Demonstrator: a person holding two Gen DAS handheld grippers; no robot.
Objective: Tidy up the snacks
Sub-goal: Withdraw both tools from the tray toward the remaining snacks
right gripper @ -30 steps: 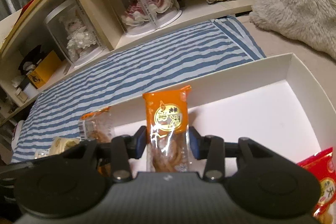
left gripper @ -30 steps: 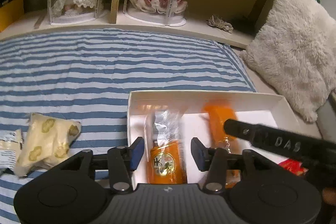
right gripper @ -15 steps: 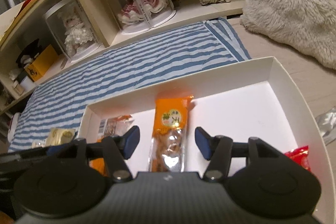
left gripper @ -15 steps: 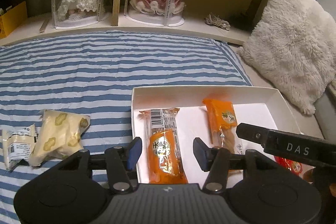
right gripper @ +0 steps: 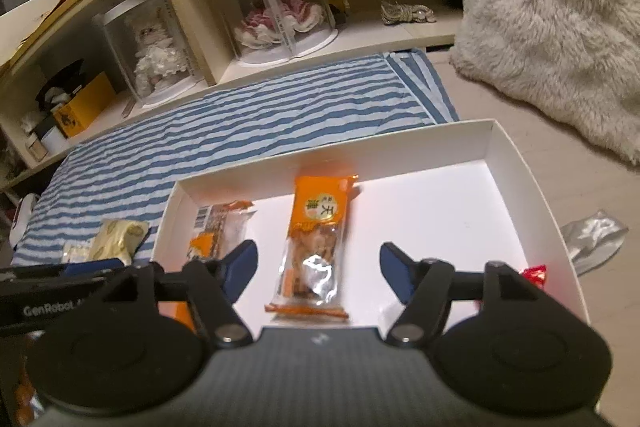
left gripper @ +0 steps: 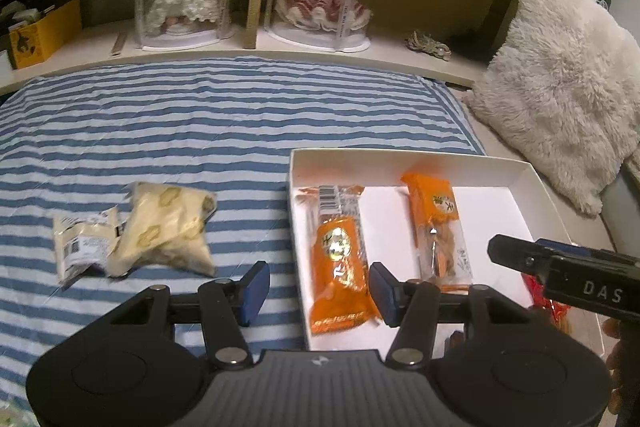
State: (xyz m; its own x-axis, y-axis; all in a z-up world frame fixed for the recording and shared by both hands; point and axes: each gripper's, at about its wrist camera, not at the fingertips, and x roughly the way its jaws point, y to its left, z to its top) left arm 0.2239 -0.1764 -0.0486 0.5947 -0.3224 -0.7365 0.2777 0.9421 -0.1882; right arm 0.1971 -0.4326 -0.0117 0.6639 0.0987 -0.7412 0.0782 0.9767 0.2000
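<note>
my right gripper [right gripper: 318,267] stands wide open, its blue pads clear on both sides of the orange-topped snack packet with a clear window [right gripper: 316,251]; the jaws have just been opening, and the packet lies flat between them on the floor of the shallow white cardboard box [right gripper: 516,163], touched by neither pad. my left gripper [left gripper: 318,293] is partly open and grips nothing: its right pad hovers above the lower edge of the orange snack packet with a barcode end [left gripper: 340,255], its left pad over the blue-and-white striped bed cover [left gripper: 200,123]. that packet lies lengthwise along the box's left wall, barcode end toward the far wall, roughly parallel to the windowed packet and well apart from it. a red wrapper [right gripper: 534,273] shows at the box's near right corner, mostly hidden behind my right gripper. outside the box, on the striped cover to its left, lie a cream pillow-shaped snack bag with yellow prints [left gripper: 164,231] and, touching it, a small pale packet with a printed label [left gripper: 80,247]. a crumpled silver wrapper [right gripper: 592,239] lies just outside the box's right wall.
</note>
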